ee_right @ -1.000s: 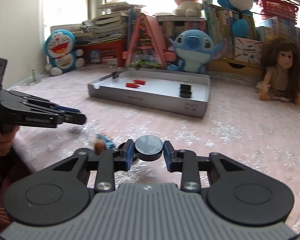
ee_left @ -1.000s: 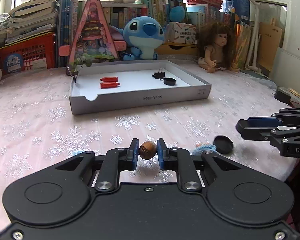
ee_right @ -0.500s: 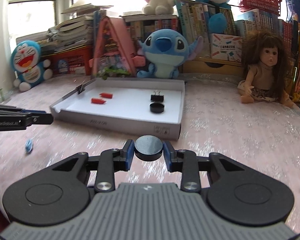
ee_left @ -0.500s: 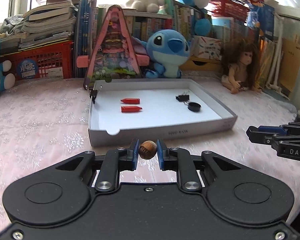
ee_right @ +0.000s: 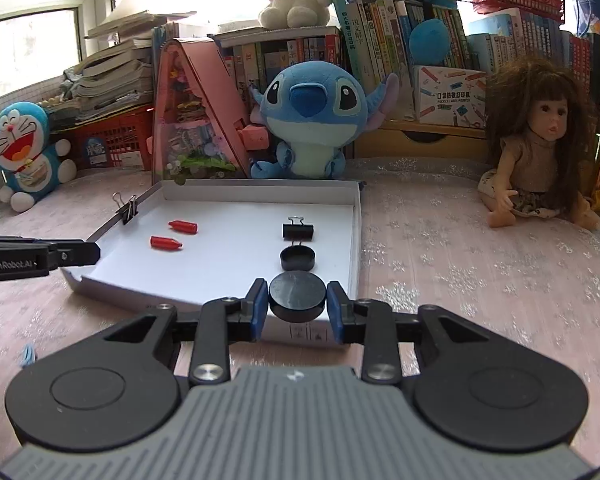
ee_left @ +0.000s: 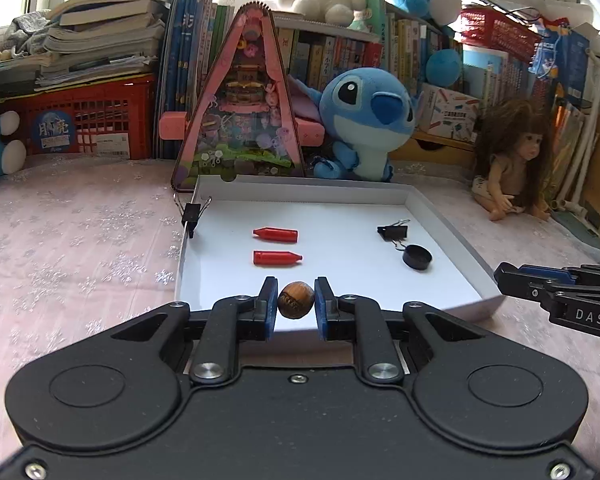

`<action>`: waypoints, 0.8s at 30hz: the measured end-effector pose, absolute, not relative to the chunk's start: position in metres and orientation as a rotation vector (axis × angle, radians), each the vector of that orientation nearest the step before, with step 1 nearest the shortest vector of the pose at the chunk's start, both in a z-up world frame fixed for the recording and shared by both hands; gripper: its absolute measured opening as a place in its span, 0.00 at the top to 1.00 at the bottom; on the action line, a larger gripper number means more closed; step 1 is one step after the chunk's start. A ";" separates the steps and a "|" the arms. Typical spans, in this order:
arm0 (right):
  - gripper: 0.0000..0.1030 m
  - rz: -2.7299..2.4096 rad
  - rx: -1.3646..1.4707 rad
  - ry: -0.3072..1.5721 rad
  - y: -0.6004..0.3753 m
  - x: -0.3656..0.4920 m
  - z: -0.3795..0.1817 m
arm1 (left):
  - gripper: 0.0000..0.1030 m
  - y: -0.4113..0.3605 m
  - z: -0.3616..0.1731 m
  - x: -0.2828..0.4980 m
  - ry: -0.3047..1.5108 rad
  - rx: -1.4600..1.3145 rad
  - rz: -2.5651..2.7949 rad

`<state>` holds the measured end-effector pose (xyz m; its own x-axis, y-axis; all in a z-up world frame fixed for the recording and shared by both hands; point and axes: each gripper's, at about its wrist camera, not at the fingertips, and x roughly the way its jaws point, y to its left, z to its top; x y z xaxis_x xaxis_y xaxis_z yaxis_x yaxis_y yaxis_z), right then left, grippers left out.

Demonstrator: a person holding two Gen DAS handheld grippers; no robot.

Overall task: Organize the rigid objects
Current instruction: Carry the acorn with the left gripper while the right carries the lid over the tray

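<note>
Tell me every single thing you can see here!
tray: 1, white, on the pink cloth
caps: 2, red, in tray, left
clips: 2, black, one in tray, one on its left wall
lid: 1, black, in tray, right
plush: 1, blue, behind tray
doll: 1, brown hair, right
bead: 1, brown, in left gripper
disc: 1, black, in right gripper

The left gripper (ee_left: 296, 302) pinches a brown wooden bead (ee_left: 295, 300) between its jaws, above the near edge of a white tray (ee_left: 452, 232). In the tray lie two red caps (ee_left: 276, 234), a black binder clip (ee_left: 392, 232) and a black lid (ee_left: 418, 257). The right gripper (ee_left: 504, 276) reaches in from the right.
</note>
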<state>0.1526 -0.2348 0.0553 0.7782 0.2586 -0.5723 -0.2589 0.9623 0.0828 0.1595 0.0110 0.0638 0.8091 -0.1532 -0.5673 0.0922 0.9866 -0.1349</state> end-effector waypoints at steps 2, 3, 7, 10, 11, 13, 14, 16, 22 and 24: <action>0.64 0.279 0.004 0.627 -0.233 0.161 0.055 | 0.83 0.009 0.062 0.170 0.624 -0.099 -0.122; 0.64 0.280 0.002 0.632 -0.231 0.166 0.055 | 0.83 0.007 0.061 0.175 0.626 -0.098 -0.117; 0.64 0.281 0.007 0.659 -0.227 0.183 0.050 | 0.83 0.002 0.056 0.191 0.634 -0.092 -0.112; 0.64 0.283 0.035 0.693 -0.226 0.196 0.043 | 0.83 -0.002 0.050 0.201 0.646 -0.089 -0.105; 0.64 0.283 0.046 0.704 -0.226 0.200 0.040 | 0.83 -0.003 0.048 0.205 0.651 -0.086 -0.103; 0.64 0.282 0.063 0.724 -0.225 0.207 0.036 | 0.83 -0.005 0.044 0.211 0.664 -0.083 -0.096; 0.64 0.280 0.066 0.733 -0.224 0.210 0.033 | 0.83 -0.005 0.041 0.215 0.671 -0.082 -0.093; 0.64 0.279 0.063 0.748 -0.222 0.216 0.030 | 0.83 -0.006 0.037 0.221 0.685 -0.083 -0.086; 0.64 0.274 0.049 0.783 -0.218 0.226 0.024 | 0.83 -0.004 0.026 0.239 0.726 -0.089 -0.067; 0.64 0.271 0.039 0.785 -0.216 0.227 0.023 | 0.83 -0.003 0.022 0.242 0.734 -0.093 -0.064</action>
